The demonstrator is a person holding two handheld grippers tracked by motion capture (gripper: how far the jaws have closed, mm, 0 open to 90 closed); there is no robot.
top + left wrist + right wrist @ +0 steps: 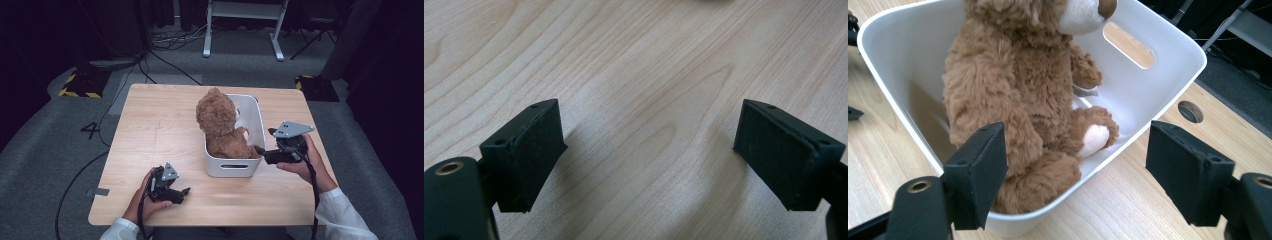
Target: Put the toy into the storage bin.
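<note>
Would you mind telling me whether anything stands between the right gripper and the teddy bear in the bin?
Only the white bin's near wall. The right gripper, jaws open, sits at that rim beside the teddy bear; the bin's top is open above it.

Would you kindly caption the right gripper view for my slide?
Open right gripper facing a brown teddy bear seated in a white bin.

wooden table [150, 150] | grey carpet floor [45, 150] | white desk frame [245, 20] behind | black cables [170, 37] on floor | yellow-black striped block [80, 82] far left
</note>
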